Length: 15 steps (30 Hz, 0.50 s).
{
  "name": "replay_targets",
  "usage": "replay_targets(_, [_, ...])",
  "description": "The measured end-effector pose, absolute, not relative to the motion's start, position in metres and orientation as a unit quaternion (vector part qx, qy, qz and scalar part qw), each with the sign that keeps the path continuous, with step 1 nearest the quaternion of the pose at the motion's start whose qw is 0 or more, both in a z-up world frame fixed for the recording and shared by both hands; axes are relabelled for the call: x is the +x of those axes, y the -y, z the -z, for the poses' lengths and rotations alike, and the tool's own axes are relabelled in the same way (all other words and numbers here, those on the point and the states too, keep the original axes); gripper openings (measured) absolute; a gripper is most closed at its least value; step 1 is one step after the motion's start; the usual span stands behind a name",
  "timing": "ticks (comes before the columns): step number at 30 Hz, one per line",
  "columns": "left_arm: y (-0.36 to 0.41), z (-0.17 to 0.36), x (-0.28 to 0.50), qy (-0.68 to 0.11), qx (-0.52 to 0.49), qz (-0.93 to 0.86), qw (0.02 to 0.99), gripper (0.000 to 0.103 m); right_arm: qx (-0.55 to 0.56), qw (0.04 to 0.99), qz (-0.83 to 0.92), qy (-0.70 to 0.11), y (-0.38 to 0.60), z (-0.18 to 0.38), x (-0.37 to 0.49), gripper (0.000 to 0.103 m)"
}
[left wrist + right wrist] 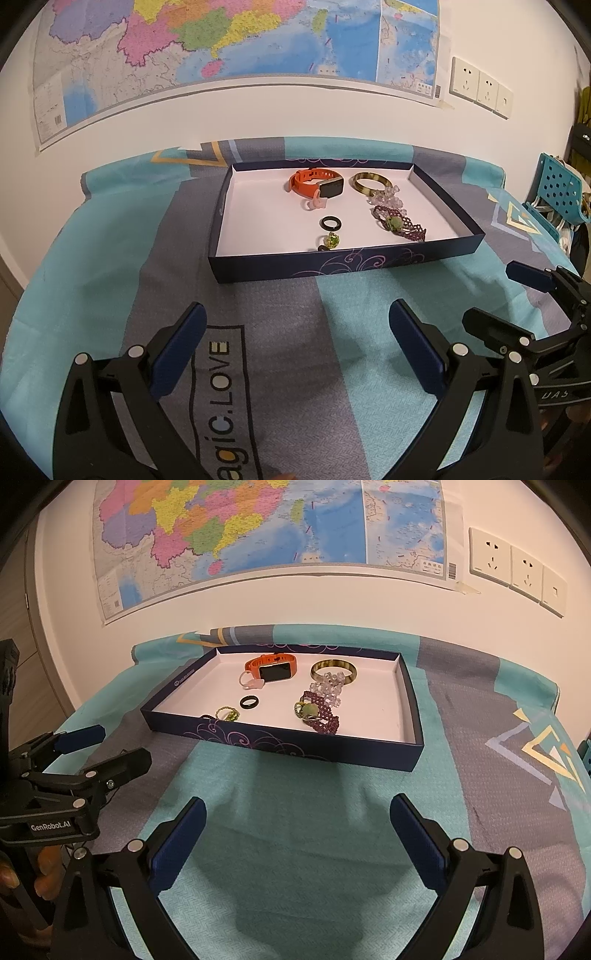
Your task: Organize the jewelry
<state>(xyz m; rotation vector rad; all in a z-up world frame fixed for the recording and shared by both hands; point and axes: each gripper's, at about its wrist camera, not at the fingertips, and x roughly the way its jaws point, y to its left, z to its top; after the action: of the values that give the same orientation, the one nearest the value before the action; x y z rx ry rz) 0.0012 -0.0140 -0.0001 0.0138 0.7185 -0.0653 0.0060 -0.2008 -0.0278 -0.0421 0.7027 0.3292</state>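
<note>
A dark blue box (436, 254) (413, 709) with a white inside lies on the cloth. In it are an orange watch (314, 182) (271, 668), a yellow-green bangle (371, 182) (334, 670), a clear bead bracelet (388, 197) (330, 686), a purple beaded bracelet (400, 223) (321, 712), a black ring (330, 223) (249, 702) and a green-stone ring (330, 242) (227, 713). My left gripper (297, 343) is open and empty in front of the box. My right gripper (297, 834) is open and empty too, and also shows in the left wrist view (495, 295).
The table wears a teal and grey patterned cloth (110, 258) (498, 775). A wall with a map (221, 44) and sockets (517, 568) stands behind. A teal perforated chair (557, 188) is at the right edge.
</note>
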Motion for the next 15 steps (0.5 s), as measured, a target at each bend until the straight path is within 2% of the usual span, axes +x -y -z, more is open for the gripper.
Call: replay_targets(15, [0.0154, 0.0013, 0.0020, -0.352, 0.008, 0.033, 0.935, 0.097, -0.017, 0.925, -0.160, -0.344, 0.2021, 0.0285, 0.0064, 0.096])
